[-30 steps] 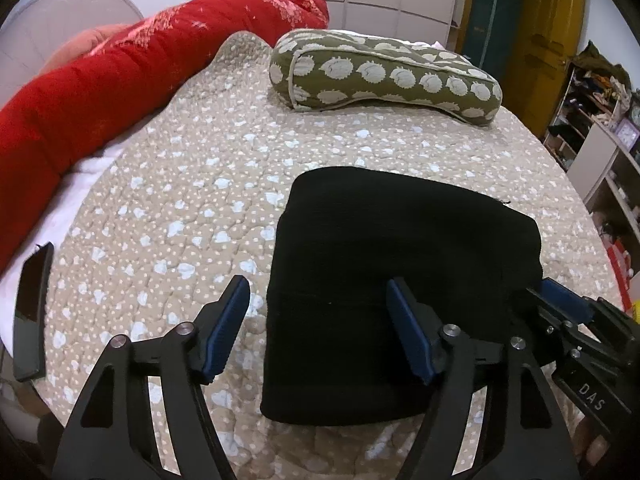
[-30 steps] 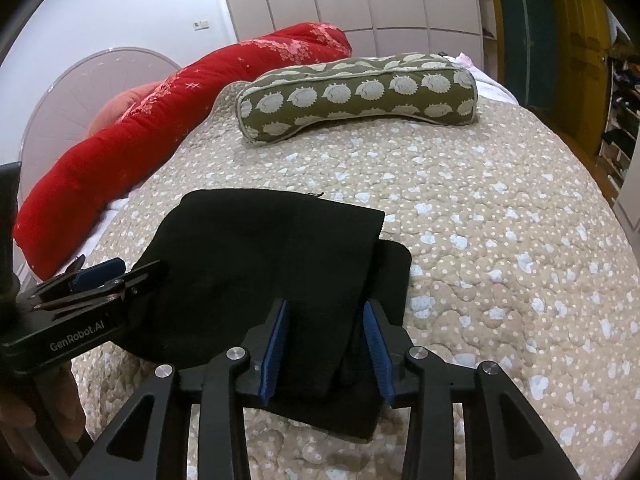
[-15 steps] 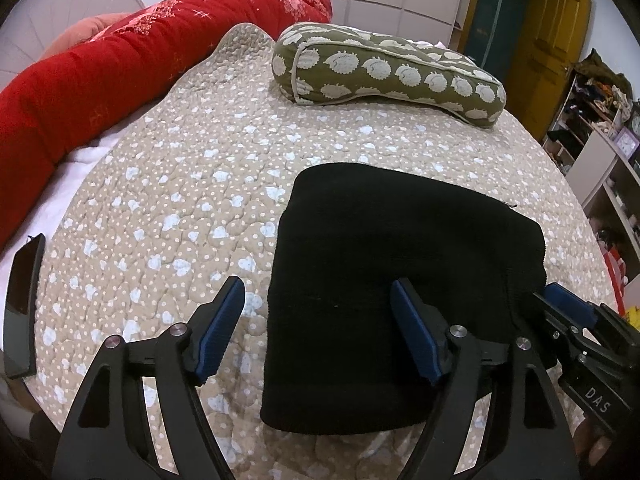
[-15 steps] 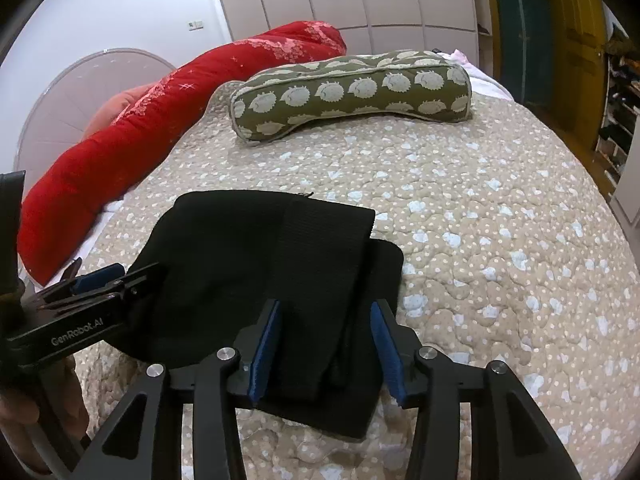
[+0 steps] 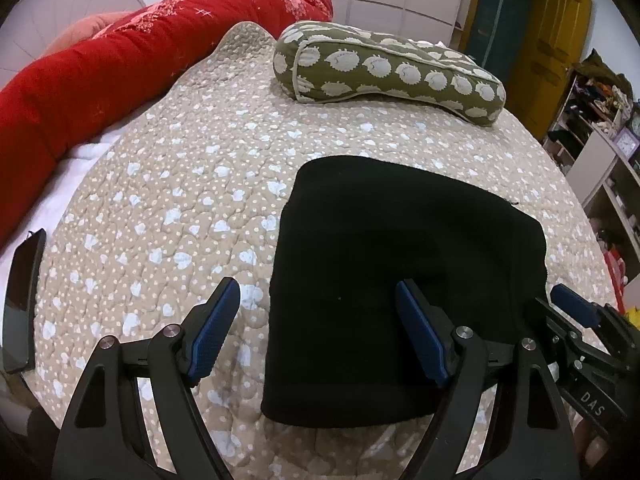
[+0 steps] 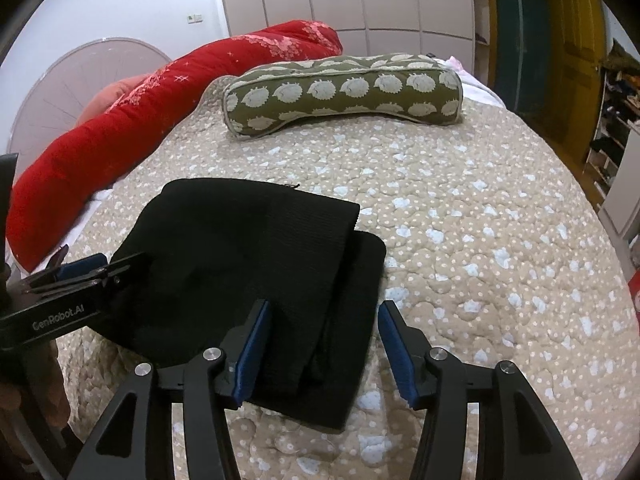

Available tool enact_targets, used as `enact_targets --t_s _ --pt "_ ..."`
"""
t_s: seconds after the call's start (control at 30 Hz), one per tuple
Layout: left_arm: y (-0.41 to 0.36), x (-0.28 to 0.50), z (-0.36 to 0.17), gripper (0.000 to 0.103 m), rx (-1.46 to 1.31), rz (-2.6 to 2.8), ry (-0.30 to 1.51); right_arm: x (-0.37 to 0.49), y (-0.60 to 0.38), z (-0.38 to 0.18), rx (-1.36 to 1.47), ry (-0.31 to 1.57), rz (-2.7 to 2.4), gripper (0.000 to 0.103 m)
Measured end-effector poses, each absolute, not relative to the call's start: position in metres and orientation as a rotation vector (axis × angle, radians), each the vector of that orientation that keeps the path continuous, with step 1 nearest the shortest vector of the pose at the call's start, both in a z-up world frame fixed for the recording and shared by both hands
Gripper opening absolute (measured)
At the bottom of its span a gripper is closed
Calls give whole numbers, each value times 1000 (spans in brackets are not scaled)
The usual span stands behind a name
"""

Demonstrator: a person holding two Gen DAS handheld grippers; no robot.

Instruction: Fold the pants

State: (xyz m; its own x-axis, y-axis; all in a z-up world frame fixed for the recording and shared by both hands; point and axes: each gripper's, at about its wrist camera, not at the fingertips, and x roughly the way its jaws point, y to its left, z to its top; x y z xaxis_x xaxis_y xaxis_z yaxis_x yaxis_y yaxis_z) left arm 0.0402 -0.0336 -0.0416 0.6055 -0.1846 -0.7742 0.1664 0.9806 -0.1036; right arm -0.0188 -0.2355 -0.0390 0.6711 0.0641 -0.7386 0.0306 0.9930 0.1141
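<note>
- Change: the right tongs [image 6: 324,354] stood narrow about the near edge of the black pants [image 6: 256,276] a second ago. Their jaws are now opening, and the blue pads stand clear on either side of the folded edge without pressing it.
- Change: the left tongs [image 5: 318,332] are likewise opening and now stand wide. One pad is over the bedspread [image 5: 168,184] just beside the pants' left edge, the other over the cloth. Nothing is gripped.
- Unchanged: the pants [image 5: 400,272] lie in the same compact rectangle as before, flat on the bedspread.
- Meaning for the task: both releases over a bundle that keeps its shape suggest the last fold is set and the folding is at or near its end. In the right wrist view a lower layer sticks out past the top layer on the pants' right side, so the stack is not quite square.
- Surroundings: well beyond the pants lies a green patterned bolster [image 6: 344,94]. A red quilt roll [image 5: 120,56] runs along the bed edge, far left of the pants.
- A dark phone-like slab [image 5: 22,300] lies at the bed edge, well left of the pants.
- Obstructions: nothing lies on or against the pants. The two tongs are close together at the pants' near edge and could clash.
</note>
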Motion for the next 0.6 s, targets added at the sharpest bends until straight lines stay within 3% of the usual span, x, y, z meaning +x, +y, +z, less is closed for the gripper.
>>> enact_targets --t_s 0.4,0.6 --pt "-25 38 -36 80 -75 -258 913 -19 -241 -38 139 843 26 55" --pt "-15 39 -36 80 -110 -283 914 -23 -264 -45 312 837 66 57"
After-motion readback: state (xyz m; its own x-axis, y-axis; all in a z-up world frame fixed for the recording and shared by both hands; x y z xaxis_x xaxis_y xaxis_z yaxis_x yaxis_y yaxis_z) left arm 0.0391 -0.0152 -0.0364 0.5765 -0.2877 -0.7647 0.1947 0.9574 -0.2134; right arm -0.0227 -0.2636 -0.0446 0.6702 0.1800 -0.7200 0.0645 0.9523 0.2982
